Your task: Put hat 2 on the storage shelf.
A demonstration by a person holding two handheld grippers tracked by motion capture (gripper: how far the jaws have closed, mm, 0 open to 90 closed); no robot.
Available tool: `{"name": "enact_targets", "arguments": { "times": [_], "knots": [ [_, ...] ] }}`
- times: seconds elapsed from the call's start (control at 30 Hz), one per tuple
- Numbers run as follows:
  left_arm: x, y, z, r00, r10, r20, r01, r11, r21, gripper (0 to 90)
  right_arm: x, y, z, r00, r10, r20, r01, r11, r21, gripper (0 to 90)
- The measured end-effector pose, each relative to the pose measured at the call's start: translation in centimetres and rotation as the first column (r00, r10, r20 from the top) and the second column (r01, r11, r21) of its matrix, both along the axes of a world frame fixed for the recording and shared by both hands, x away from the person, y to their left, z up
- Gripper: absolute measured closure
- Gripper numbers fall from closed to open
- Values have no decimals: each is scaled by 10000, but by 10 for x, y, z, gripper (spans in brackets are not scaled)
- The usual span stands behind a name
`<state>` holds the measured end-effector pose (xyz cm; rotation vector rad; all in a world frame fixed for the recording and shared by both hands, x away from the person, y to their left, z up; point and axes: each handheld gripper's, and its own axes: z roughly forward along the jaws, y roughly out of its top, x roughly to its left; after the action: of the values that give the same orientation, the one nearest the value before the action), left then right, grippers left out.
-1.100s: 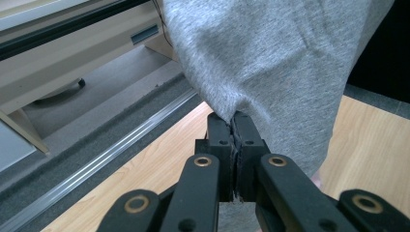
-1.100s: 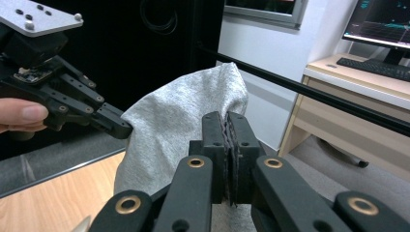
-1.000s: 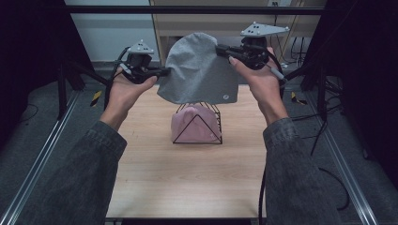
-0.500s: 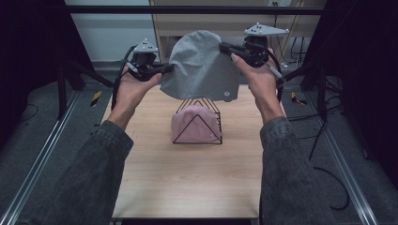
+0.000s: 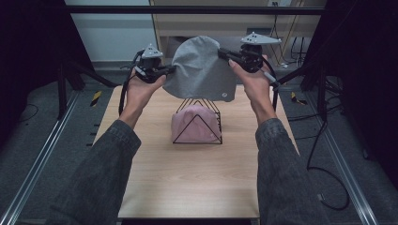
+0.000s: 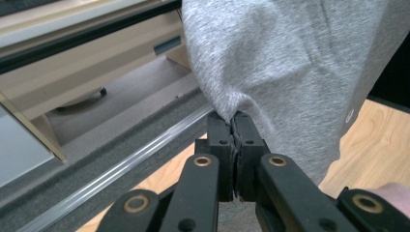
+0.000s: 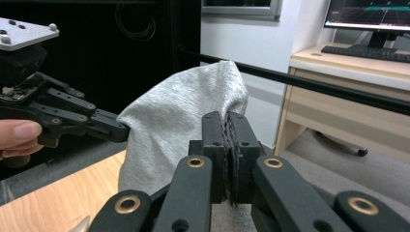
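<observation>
A grey knit beanie (image 5: 199, 70) hangs in the air above the far half of the table, held by its edge on both sides. My left gripper (image 5: 170, 71) is shut on its left edge, my right gripper (image 5: 221, 52) on its right edge. The left gripper view has the jaws (image 6: 234, 121) pinched together on the grey cloth (image 6: 290, 63). In the right gripper view the jaws (image 7: 228, 121) clamp the beanie (image 7: 179, 121), with the left gripper (image 7: 121, 131) beyond. Below the beanie a pink hat (image 5: 195, 123) sits inside a black wire stand (image 5: 187, 140).
The wooden table (image 5: 187, 187) has open room in front of the stand. A black frame bar (image 5: 197, 9) crosses the back. A desk with a keyboard (image 7: 367, 53) stands behind. Cables (image 5: 324, 140) trail along the floor at the right.
Both hands have come down and toward the near side with the beanie, which now hangs closer over the wire stand. Both grips are unchanged.
</observation>
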<state>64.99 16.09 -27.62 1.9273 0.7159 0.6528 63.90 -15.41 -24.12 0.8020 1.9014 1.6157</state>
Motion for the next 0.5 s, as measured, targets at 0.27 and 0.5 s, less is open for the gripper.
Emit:
{"name": "enact_targets", "arguments": {
  "times": [0.27, 0.5],
  "knots": [
    [-5, -7, -12, 9997, -134, -191, 138, 9998, 176, 885, -6, -4, -20, 9997, 64, -236, -64, 10000, 35, 879],
    [-7, -3, -24, 9994, -16, -355, 23, 9998, 214, 885, -11, -7, -29, 9988, 93, -471, -100, 9998, -151, 879]
  ]
}}
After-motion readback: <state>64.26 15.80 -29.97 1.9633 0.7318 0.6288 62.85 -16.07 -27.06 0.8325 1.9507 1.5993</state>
